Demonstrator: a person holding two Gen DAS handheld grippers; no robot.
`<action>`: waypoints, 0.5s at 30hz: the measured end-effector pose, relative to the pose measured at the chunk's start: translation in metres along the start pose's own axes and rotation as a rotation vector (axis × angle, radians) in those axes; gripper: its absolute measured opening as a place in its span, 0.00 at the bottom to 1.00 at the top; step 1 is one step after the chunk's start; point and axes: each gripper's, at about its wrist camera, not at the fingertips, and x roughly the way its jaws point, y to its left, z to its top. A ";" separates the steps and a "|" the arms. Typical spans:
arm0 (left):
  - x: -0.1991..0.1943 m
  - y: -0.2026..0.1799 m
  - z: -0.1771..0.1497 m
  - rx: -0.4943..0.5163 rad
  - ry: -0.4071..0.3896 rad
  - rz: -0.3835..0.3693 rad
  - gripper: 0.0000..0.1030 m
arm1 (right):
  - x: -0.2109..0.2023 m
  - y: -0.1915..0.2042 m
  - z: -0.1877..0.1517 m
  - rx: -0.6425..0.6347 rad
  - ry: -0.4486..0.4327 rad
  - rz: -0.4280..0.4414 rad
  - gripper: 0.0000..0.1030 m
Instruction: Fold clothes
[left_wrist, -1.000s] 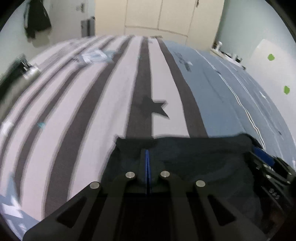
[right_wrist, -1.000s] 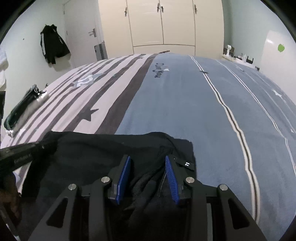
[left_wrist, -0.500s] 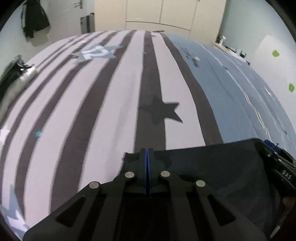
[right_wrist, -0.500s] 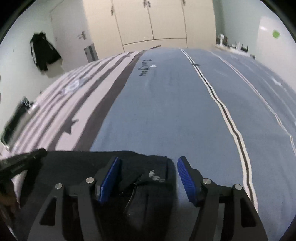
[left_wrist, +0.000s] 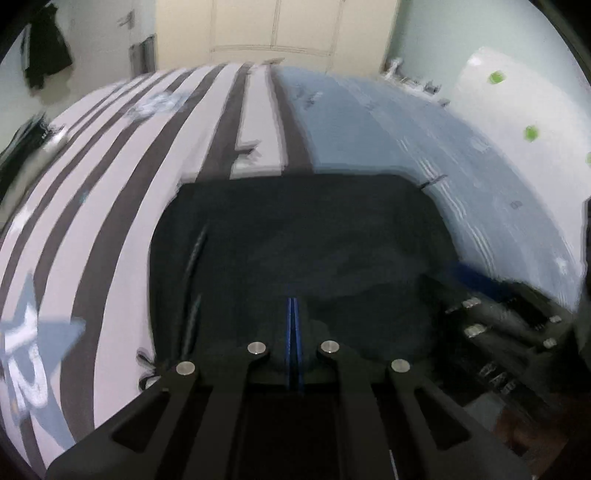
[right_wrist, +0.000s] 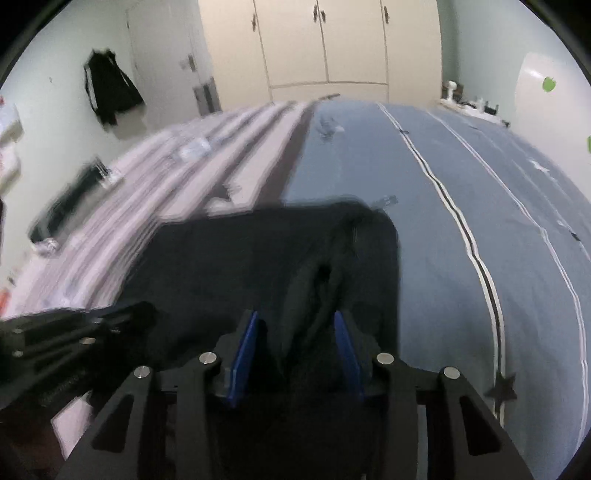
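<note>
Step in hand, as I read it: mid-fold, both tongs working the near edge of the dark navy fabric garment (left_wrist: 306, 236) spread on the striped grey, white and blue bedcover (right_wrist: 461, 258). Left gripper (left_wrist: 293, 314) is pinched tight on the near hem, blue pads together with cloth bunched around them. Right gripper (right_wrist: 293, 343) has a bunched fold of the same garment between its blue pads, jaws closing, contact not yet clear. Next move likely needs a firm right-side grip, then both edges carried evenly. Garment looks roughly rectangular, fairly flat, rumpled ridge on its right side; frames are motion-blurred.
</note>
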 end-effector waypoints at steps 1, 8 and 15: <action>0.004 0.007 -0.004 -0.010 -0.008 -0.018 0.02 | 0.006 -0.006 -0.006 -0.002 0.003 0.010 0.38; 0.000 0.014 -0.002 -0.007 -0.015 -0.059 0.02 | 0.010 -0.017 -0.007 -0.042 0.010 0.067 0.43; -0.037 0.033 0.012 -0.038 -0.043 0.001 0.46 | -0.024 -0.028 0.012 -0.016 0.009 0.027 0.71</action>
